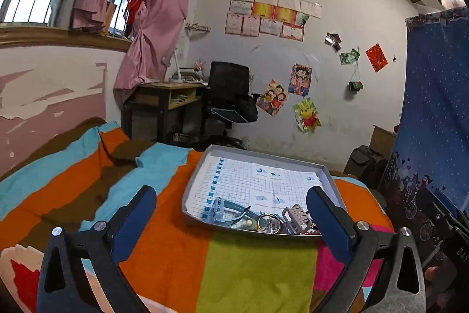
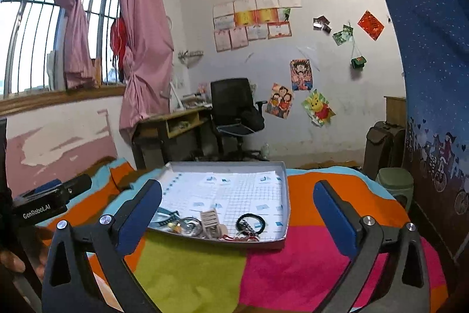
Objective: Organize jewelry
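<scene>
A shallow grey tray [image 1: 258, 156] lined with gridded paper lies on the striped bedspread; it also shows in the right wrist view [image 2: 285, 189]. Jewelry is piled at its near edge: a teal watch [image 1: 222, 209], metal rings [image 1: 268, 220], a beige hair claw [image 1: 296, 214]. The right wrist view shows the hair claw [image 2: 211, 220], a black hair tie [image 2: 251, 222] and the rings [image 2: 190, 225]. My left gripper [image 1: 231, 213] is open and empty, just short of the tray. My right gripper [image 2: 237, 206] is open and empty, its tips level with the pile.
The bedspread [image 1: 252, 272] has orange, green, pink and blue blocks. A blue patterned curtain [image 1: 436, 113] hangs at the right. A desk [image 1: 164, 101] and black chair [image 1: 231, 96] stand beyond the bed. The left gripper's body [image 2: 49, 200] shows at the left of the right wrist view.
</scene>
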A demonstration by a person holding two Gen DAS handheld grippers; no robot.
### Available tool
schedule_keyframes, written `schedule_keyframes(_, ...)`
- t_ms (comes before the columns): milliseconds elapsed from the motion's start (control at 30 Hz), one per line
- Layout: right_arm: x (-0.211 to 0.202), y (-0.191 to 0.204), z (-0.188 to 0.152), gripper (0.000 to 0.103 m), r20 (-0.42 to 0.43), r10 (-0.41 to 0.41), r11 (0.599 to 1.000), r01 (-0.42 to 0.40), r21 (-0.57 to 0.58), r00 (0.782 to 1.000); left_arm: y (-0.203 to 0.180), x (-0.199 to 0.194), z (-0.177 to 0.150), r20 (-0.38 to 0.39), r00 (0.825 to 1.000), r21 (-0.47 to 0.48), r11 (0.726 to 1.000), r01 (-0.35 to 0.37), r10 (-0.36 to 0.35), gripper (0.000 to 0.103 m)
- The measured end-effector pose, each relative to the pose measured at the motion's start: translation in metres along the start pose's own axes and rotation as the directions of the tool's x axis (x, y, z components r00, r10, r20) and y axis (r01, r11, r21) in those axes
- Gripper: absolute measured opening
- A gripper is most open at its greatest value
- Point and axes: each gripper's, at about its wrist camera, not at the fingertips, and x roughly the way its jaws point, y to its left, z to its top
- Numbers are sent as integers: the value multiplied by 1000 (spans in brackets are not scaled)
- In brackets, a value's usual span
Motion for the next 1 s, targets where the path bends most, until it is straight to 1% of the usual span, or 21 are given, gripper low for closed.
schedule_keyframes(367, -51, 8, -3, 102, 57, -3, 1000, 2, 16, 998, 4, -59, -8, 57, 998, 27, 1000, -8, 7, 103)
schedule_keyframes(533, -76, 14, -8, 102, 64, 3, 1000, -4, 13, 998, 10, -85, -18, 70, 998, 23, 1000, -11, 10, 103)
schedule_keyframes(767, -116, 28, -31, 102, 46, 26, 1000, -26, -10, 999, 23, -126, -44, 88, 996, 45, 999, -30, 26, 103)
schedule_keyframes(1000, -146, 44, -57, 102, 15, 36, 997, -35, -69, 999, 37, -143, -67, 80, 996, 58, 997, -47, 43, 103)
